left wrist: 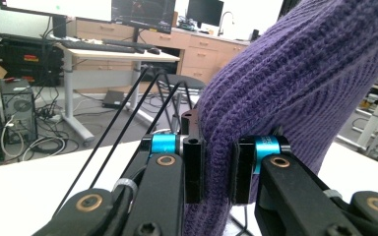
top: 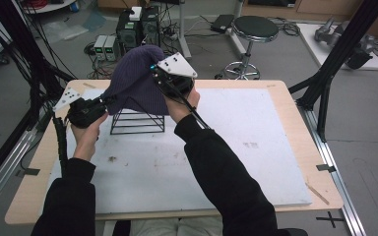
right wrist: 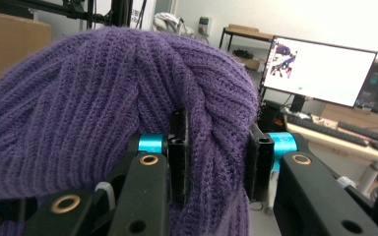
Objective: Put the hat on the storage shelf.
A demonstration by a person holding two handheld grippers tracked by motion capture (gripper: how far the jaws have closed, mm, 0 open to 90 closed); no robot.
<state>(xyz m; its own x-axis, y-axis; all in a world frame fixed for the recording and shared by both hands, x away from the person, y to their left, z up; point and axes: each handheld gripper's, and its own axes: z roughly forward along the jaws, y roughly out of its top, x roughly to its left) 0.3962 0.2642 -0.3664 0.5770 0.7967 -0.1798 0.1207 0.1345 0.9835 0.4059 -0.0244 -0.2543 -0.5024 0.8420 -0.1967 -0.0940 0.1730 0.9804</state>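
Purple knit beanie (top: pixel 138 81) is up in the air, pinched from both sides. I've got my left gripper (top: pixel 109 101) clamped on its edge, and in the left gripper view the black pads (left wrist: pixel 193 169) squeeze a fold of ribbed knit (left wrist: pixel 275 88) between them. My right gripper (top: pixel 153 70) bites the other side, jaws pressed into a thick bunch of wool (right wrist: pixel 103 98) in the right gripper view. The hat hangs stretched between the two, draped over the top of a black wire stand (top: pixel 138 120) that sits at twelve o'clock from my hands on the white mat (top: pixel 236 147). Out at one o'clock, past the table edge, I see a round black stool (top: pixel 255 28); at eleven o'clock, computer towers (top: pixel 138 29) stand on the floor.
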